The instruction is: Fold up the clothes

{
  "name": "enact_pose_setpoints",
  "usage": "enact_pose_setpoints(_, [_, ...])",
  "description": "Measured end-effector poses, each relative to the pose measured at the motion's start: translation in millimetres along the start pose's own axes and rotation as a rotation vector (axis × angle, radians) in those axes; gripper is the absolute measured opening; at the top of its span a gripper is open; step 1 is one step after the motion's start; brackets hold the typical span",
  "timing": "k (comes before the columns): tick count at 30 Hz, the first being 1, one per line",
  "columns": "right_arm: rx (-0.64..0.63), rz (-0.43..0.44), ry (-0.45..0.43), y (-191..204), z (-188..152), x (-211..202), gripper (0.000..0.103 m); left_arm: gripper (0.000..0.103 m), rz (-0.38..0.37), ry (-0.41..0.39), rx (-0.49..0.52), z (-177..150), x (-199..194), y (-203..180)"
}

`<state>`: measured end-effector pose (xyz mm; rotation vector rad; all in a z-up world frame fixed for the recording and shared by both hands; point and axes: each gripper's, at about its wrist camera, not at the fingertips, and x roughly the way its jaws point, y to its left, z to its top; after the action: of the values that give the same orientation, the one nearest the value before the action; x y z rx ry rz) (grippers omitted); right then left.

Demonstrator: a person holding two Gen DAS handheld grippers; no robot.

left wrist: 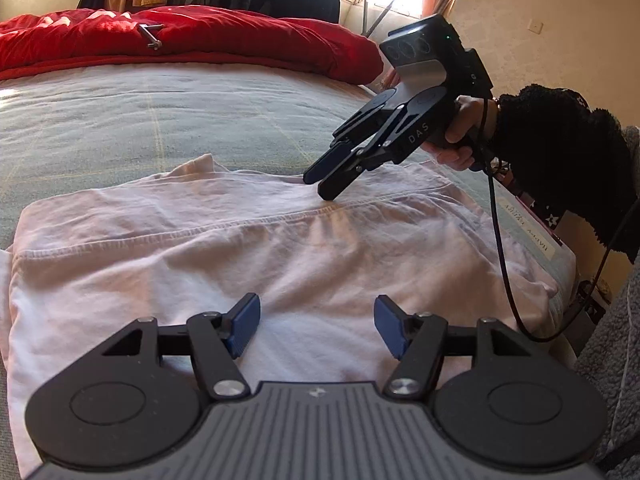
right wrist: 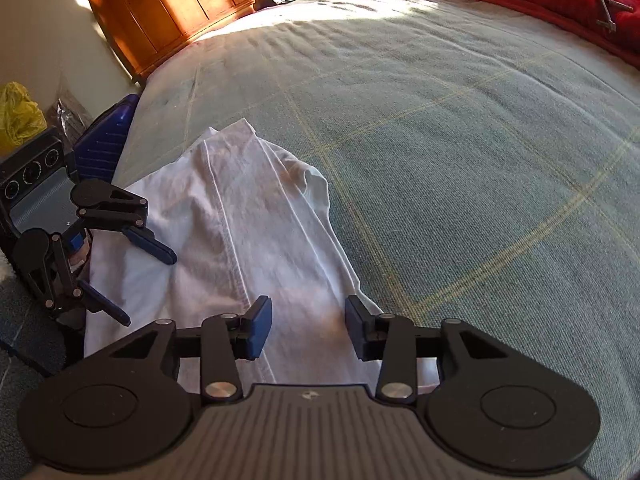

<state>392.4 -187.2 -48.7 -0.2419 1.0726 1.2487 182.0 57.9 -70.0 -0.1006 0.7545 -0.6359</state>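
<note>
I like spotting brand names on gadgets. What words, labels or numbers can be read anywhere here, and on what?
"DAS": on the side of the right hand-held gripper, seen from the left wrist camera.
"HAPPY": upside down on a pale label at the bed's edge; the word beside it is too blurred to read.
Nothing else is legible.

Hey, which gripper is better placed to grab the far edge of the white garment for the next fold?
Right, probably. The right gripper has its tips down at the white garment's far edge, jaws open. The left gripper hovers open over the near middle.
</note>
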Motion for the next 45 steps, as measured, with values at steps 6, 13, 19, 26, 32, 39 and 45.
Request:
enact_pose_setpoints(6, [0.030,0.083,-0.032,-6.4,12.6,16.0,0.058,0.070,0.011,0.000,0.008,1.0,4.3,-4.8])
enact_pose_setpoints(13, [0.061,0.190,-0.037,-3.6,10.6,12.2,0.059,0.071,0.007,0.001,0.008,1.8,4.7,-2.9])
enact_pose_setpoints(19, [0.071,0.142,-0.044,-5.5,11.7,16.5,0.053,0.072,0.013,-0.003,0.008,1.4,6.2,-3.7])
enact_pose_setpoints(26, [-0.056,-0.060,-0.013,21.6,14.9,26.5,0.006,0.072,0.014,-0.001,0.007,2.5,4.5,-4.5])
enact_pose_setpoints(32, [-0.366,-0.318,0.009,82.9,18.2,27.4,0.001,0.076,0.041,0.018,0.055,4.6,-0.6,-11.8])
enact_pose_setpoints(39, [-0.404,-0.436,0.038,88.7,19.1,42.4,0.001,0.077,0.096,-0.006,0.021,5.9,-8.4,-5.8])
enact_pose_setpoints(45, [-0.469,-0.580,0.033,107.7,19.2,47.2,0.000,0.078,0.111,-0.045,0.006,10.9,-19.4,-3.9])
